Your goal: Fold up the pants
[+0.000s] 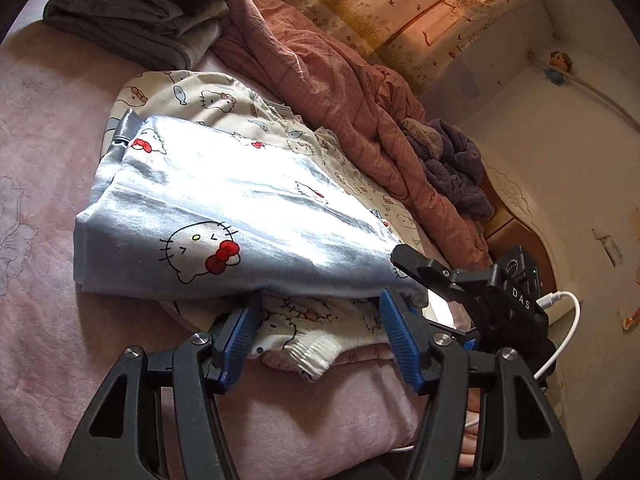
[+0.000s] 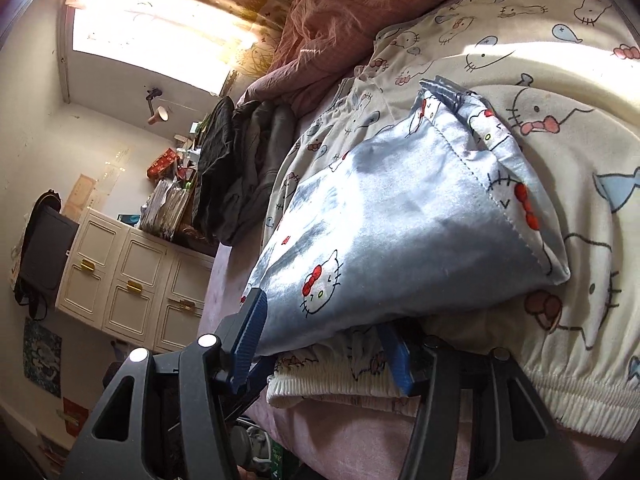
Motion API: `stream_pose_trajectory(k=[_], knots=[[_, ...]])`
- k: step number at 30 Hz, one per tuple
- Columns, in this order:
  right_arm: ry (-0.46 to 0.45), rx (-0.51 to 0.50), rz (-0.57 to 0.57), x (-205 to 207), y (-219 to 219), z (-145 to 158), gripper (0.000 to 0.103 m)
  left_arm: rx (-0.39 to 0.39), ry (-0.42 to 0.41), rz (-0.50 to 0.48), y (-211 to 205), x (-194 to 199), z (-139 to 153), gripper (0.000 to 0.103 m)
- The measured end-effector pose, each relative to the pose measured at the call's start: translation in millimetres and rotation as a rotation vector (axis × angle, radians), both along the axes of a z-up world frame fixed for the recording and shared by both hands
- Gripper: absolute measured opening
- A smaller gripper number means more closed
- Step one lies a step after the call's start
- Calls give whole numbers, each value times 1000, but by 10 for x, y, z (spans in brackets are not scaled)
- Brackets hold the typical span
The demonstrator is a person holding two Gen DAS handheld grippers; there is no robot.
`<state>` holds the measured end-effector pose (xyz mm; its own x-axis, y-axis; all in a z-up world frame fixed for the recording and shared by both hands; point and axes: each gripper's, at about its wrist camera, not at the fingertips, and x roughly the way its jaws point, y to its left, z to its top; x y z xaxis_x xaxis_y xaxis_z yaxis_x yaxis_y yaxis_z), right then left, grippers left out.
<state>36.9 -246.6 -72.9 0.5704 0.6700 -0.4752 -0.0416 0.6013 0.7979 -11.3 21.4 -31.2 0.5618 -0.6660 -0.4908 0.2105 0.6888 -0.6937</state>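
Left wrist view: a pink bed (image 1: pixel 40 140) under a printed curtain (image 1: pixel 400 4) carries the folded blue pants (image 1: pixel 224 208), lying on cream pants (image 1: pixel 224 100), long axis running away to the upper left; left tongs (image 1: pixel 320 320) gape at their near edge. Right wrist view: white cabinets (image 2: pixel 132 280) line the wall; right tongs (image 2: pixel 320 344) gape, gripping nothing.

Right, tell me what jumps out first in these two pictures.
The folded pale blue pants with red-bowed cat faces, glaring in sunlight, lie mid-bed on cream cat-print pants. Both tongs, left and right, stand open at their near edge. Behind lies a rumpled pink quilt.
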Motion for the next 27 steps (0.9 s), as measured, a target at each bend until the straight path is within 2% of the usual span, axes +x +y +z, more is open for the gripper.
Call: stream_pose_trajectory(k=[4,6,9,11,14,16,18,20,23,25,27], knots=[[-35,-52,-32,-19,29,48,57,-128,118,65,149,47,-187,58],[-57,-102,-68,-54,24,81,57,-172,109,123,238,-9,-184,59],[-117,-217,-165,-134,20,161,57,-182,90,235,361,-42,-190,63],[-141,-237,-199,-148,-18,171,57,-155,83,234,353,43,-182,65],[-134,-202,-178,-72,-72,114,57,-83,49,234,285,144,-112,65],[-148,-188,-168,-35,-93,106,57,-32,-6,234,233,139,-12,66],[-184,-195,-149,-7,-75,125,63,29,-78,204,123,121,98,70],[-198,-218,-126,54,-33,135,66,76,-111,207,66,144,135,74],[-161,-198,-119,169,-12,91,66,71,-34,211,72,378,25,77],[-116,-154,-127,253,-21,34,70,23,31,222,146,515,-110,77],[-88,-100,-156,298,-53,2,73,11,26,240,168,555,-126,77]])
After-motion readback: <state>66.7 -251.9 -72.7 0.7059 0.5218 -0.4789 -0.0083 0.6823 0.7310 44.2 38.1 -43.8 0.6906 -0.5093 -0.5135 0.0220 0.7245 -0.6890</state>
